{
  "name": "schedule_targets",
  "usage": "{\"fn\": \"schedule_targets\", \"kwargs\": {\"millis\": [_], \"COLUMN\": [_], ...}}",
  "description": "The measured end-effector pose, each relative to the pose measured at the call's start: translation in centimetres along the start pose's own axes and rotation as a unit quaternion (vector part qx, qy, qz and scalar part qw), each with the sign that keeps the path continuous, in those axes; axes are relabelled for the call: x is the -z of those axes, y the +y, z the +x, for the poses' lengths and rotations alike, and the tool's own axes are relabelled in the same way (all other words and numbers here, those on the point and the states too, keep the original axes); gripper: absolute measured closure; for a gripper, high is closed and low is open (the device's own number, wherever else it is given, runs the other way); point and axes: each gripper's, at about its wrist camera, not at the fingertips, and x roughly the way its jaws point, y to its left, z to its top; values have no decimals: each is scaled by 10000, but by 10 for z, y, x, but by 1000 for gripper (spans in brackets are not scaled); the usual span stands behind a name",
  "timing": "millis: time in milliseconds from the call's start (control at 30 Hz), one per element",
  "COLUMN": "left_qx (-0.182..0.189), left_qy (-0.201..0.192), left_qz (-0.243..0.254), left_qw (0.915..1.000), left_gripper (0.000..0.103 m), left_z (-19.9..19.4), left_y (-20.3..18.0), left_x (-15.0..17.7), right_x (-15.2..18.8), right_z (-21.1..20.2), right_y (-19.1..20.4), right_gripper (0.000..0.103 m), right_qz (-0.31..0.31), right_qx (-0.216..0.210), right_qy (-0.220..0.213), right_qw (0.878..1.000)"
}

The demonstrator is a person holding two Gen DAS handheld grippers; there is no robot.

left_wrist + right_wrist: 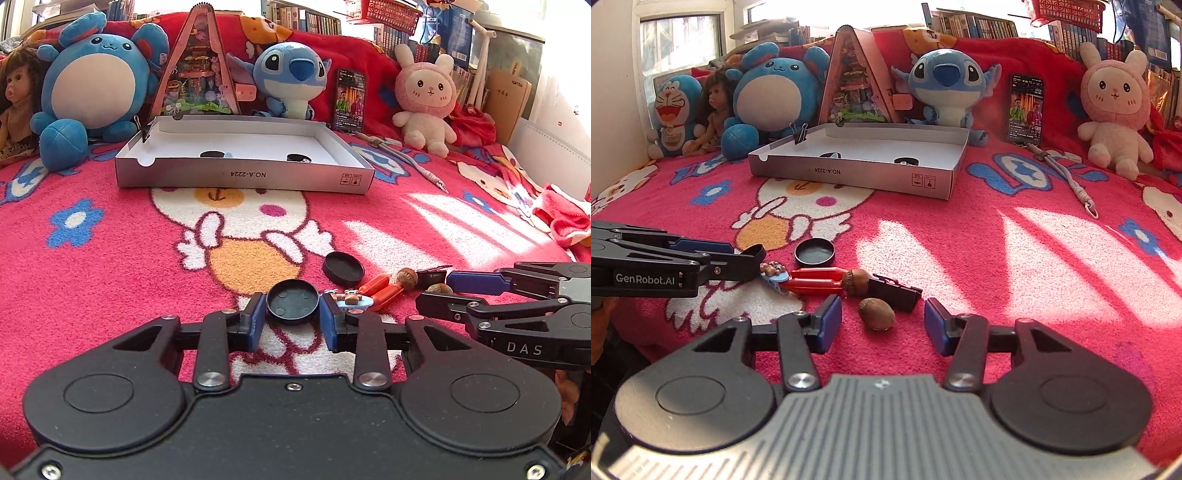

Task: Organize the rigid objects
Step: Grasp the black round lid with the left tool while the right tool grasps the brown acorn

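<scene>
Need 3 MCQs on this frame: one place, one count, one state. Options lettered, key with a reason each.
1. Where is the binder clip?
A. on the cardboard tray's wall
B. on the blanket
C. in the right gripper

2. How many black caps lie inside the tray?
A. none
B. two
C. four

3. What state is the left gripper in?
A. wide open
B. shut on a black cap
C. shut on an acorn

Key: 1 A, the clip stands on the tray's left wall. 2 B, two dark discs show on its floor. 3 B, both blue pads touch the cap.
</scene>
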Motion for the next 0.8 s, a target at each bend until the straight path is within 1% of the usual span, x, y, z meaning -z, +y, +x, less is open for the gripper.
{"fn": "schedule_targets", "kwargs": {"millis": [100,200,267,333,533,800], "left_qx": [-26,-78,-96,-117,-180,-279], "left_qy": [-29,-80,-91,-94,-148,-247], "left_qz": [-11,11,-1,-15,-51,-73], "left_qw": [10000,9999,9999,9999,9997,9993], "left_gripper": [73,73,73,73,73,73], "left_z": [0,-2,-3,-4,-6,-7], "left_y": [0,-1,0,1,3,8], "left_x": [0,0,-1,-2,-4,-13], "right_x": [0,1,1,1,1,-6], "right_z": [1,0,0,-1,-4,-13], "right_y": [1,2,1,-1,1,3], "right_gripper": [53,60,71,77,78,79], "right_qz": [16,30,85,130,40,-123], "right_qx": [-17,7,20,5,34,171], "right_qy": [-16,-44,-68,-75,-108,-322], "right_qw": [10000,10000,9999,9999,9999,9993]}}
